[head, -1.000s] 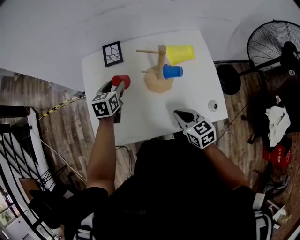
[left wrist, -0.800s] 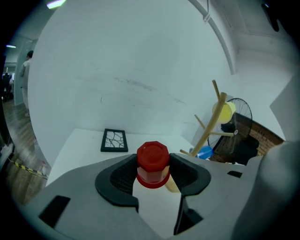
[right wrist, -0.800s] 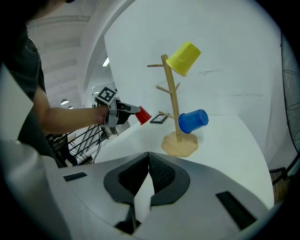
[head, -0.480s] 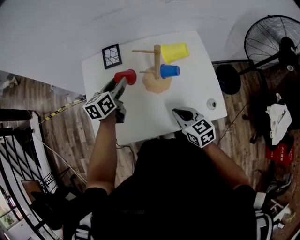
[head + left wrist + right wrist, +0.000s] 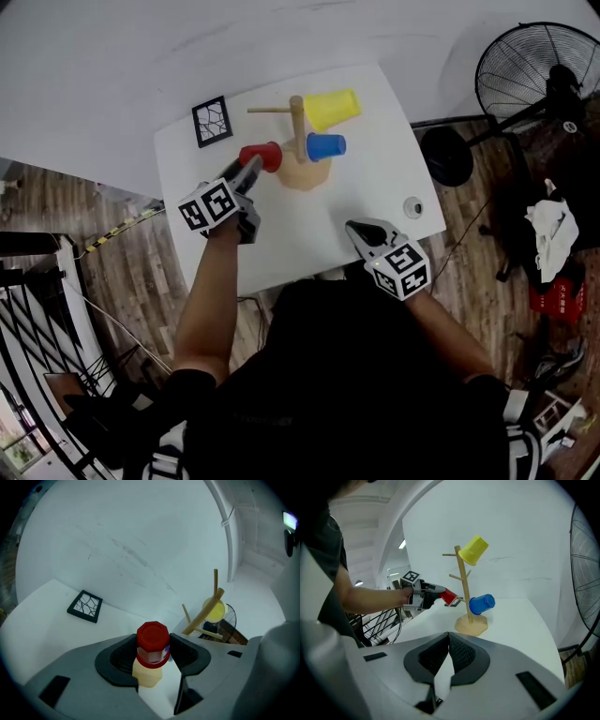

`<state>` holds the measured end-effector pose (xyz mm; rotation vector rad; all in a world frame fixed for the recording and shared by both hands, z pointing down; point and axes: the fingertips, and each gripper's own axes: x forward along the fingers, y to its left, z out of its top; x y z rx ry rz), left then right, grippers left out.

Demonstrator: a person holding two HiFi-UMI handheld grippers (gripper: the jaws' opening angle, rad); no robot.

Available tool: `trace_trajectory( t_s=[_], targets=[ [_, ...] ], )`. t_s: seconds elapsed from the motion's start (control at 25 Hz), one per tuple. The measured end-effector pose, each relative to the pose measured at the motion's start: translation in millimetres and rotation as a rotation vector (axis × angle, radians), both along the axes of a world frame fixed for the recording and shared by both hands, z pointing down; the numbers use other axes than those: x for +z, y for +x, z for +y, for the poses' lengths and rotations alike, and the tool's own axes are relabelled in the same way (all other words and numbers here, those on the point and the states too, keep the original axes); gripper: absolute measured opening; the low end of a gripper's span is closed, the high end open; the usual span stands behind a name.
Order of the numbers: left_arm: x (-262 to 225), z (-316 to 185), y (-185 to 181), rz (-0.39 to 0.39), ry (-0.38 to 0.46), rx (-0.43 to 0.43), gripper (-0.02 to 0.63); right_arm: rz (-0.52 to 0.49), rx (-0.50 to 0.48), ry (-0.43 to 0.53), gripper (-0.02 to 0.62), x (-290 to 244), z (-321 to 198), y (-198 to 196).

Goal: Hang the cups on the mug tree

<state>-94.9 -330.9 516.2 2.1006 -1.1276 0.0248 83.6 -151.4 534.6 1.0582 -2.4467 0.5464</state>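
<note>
My left gripper (image 5: pixel 251 168) is shut on a red cup (image 5: pixel 261 157), held just left of the wooden mug tree (image 5: pixel 298 141). In the left gripper view the red cup (image 5: pixel 152 644) sits between both pads, with the mug tree (image 5: pixel 202 615) ahead to the right. A yellow cup (image 5: pixel 331 108) hangs on an upper peg and a blue cup (image 5: pixel 325 146) on a lower one. My right gripper (image 5: pixel 363 232) rests shut and empty near the table's front edge. In the right gripper view the red cup (image 5: pixel 448 596) is close to a peg of the mug tree (image 5: pixel 465 590).
A small black-framed tile (image 5: pixel 212 121) lies at the white table's (image 5: pixel 384 178) back left. A small round grey object (image 5: pixel 412 206) sits near the table's right edge. A standing fan (image 5: pixel 534 80) is on the floor to the right.
My left gripper has carried the red cup rightward and a little up, closer to the mug tree, rolling as it went. The right gripper has stayed put.
</note>
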Motion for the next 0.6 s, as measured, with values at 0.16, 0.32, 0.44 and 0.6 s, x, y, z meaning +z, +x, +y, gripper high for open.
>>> trace_trajectory(
  t_s=[0.16, 0.32, 0.44, 0.6],
  targets=[
    [9, -6, 18, -0.004, -0.018, 0.024, 0.227, 0.002, 0.032, -0.003, 0.008, 0, 1, 11],
    [14, -10, 28, -0.019, -0.023, 0.037, 0.229, 0.006, 0.061, -0.006, 0.008, 1, 4, 20],
    [19, -10, 32, -0.031, -0.033, 0.045, 0.229, 0.007, 0.081, -0.011, 0.008, 2, 4, 25],
    [22, -9, 34, -0.043, -0.035, 0.060, 0.241, 0.007, 0.094, -0.012, 0.008, 2, 6, 28]
  ],
)
